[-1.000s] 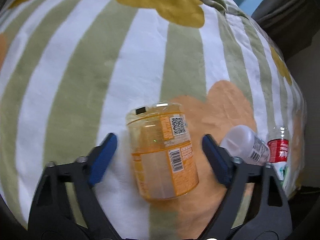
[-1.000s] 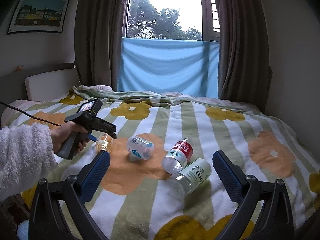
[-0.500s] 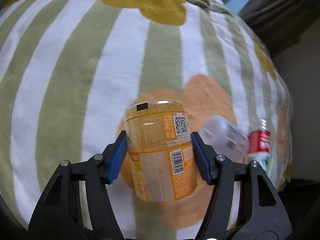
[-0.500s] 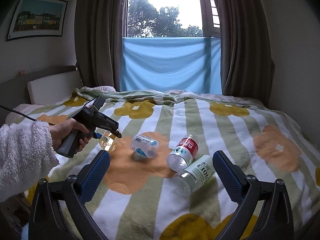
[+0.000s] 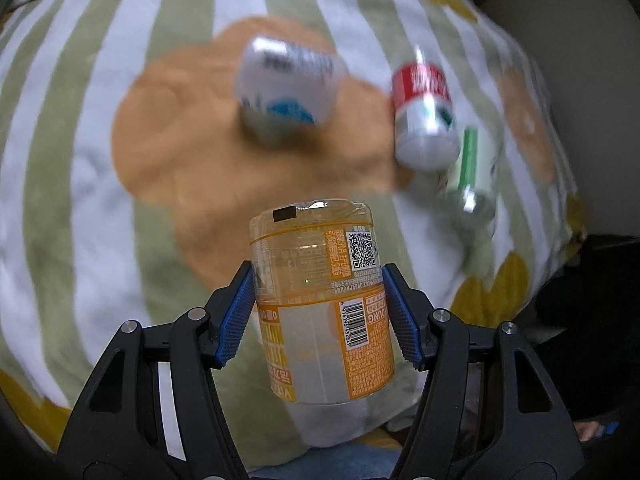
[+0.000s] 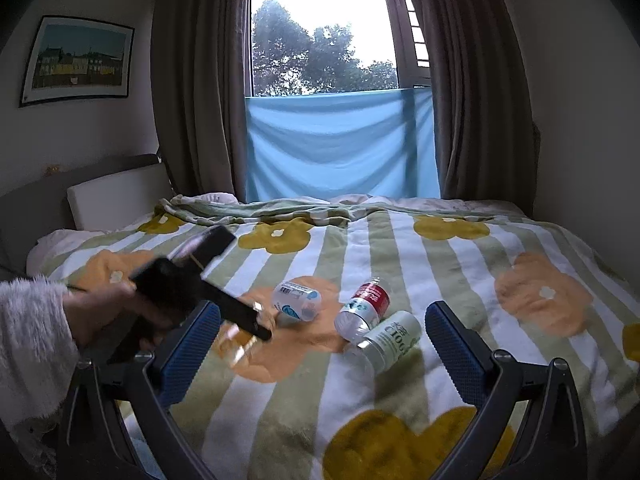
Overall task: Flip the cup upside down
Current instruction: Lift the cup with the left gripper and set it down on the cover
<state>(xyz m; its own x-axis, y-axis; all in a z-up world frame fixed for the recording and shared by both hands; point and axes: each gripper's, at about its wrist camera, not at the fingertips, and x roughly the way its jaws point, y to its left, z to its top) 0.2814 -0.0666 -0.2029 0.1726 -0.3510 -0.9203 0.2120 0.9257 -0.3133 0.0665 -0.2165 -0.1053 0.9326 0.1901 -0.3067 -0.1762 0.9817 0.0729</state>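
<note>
Above the blanket (image 5: 72,128), left gripper (image 5: 320,312) clamps the cup (image 5: 320,300).

- In the left wrist view, the three bottles beyond the left gripper (image 5: 320,316) are motion-blurred; their labels cannot be read.
- In the right wrist view, the left gripper (image 6: 240,320) and the hand (image 6: 108,312) holding it are smeared, so the cup (image 6: 240,344) between its fingers shows only as a faint blur.
- The right gripper (image 6: 320,344) body is cut off by the bottom edge.
</note>
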